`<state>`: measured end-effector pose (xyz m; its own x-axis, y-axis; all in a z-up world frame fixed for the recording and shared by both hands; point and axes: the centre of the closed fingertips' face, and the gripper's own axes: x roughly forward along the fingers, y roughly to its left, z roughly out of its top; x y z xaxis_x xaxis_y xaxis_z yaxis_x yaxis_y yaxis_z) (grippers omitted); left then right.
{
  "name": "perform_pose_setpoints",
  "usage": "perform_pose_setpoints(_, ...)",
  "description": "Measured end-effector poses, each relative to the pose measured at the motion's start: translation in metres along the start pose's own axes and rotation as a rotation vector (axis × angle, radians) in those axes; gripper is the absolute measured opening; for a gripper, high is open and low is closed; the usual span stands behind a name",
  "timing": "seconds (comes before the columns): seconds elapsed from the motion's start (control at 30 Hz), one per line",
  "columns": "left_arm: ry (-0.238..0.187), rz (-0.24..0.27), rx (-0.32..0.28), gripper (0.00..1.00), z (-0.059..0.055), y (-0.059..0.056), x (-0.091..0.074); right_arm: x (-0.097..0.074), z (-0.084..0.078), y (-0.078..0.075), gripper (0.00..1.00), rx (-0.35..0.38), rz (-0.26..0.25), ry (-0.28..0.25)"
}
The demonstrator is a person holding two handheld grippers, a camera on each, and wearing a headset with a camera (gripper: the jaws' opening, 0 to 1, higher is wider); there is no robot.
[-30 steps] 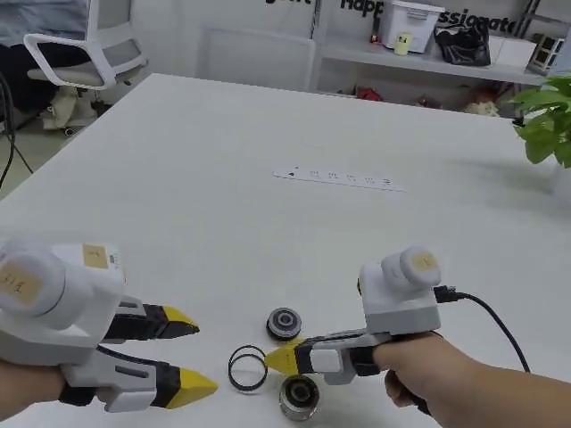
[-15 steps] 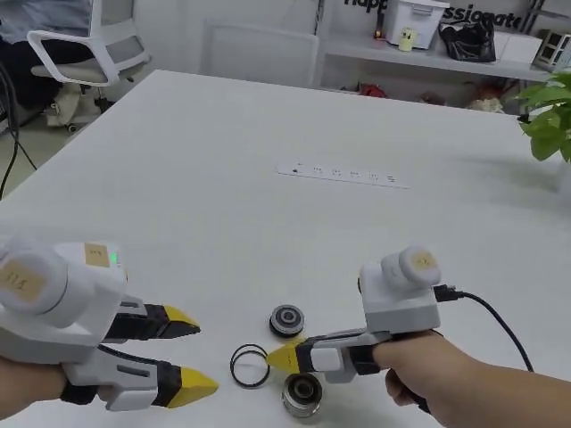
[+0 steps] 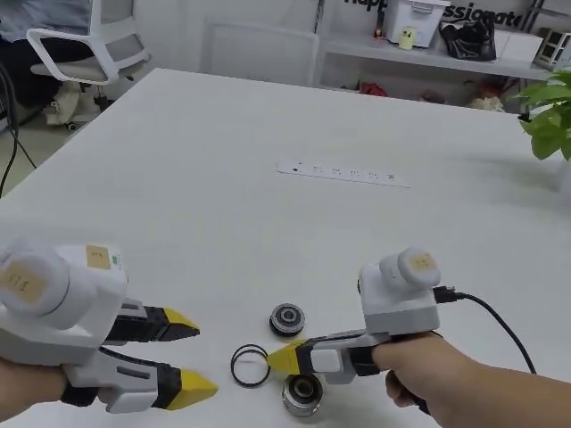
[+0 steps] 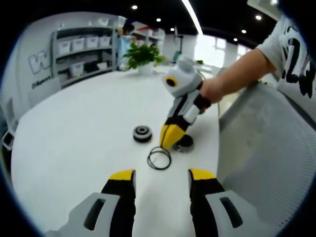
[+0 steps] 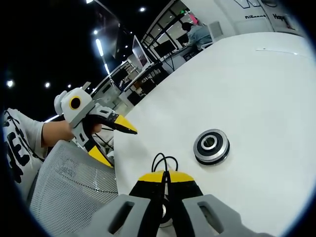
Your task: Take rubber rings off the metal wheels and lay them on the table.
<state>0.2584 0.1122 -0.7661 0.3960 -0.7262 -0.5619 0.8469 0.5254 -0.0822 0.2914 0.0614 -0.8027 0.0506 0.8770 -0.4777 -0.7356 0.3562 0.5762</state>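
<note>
Near tabletop's (image 3: 268, 223) front edge, ring (image 3: 250, 366) beside right tongs (image 3: 270, 359); wide room beyond.

The right gripper (image 5: 165, 177) had its yellow-tipped jaws pressed together. A black rubber ring (image 5: 164, 160) lay on the white table (image 5: 247, 84) directly at the tips; whether it was pinched could not be determined. One metal wheel (image 5: 211, 146) lay flat to the right of the ring, apart from it. The left gripper (image 5: 122, 147) was at the left, jaws spread, beside a mesh chair (image 5: 64, 182).
</note>
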Motion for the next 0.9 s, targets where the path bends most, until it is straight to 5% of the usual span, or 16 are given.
perform_pose_setpoints(0.9,0.015,-0.011,-0.005,0.44,0.0001,-0.007,0.0008,-0.0008,0.0028,-0.0027,0.06,-0.033,-0.024,-0.011)
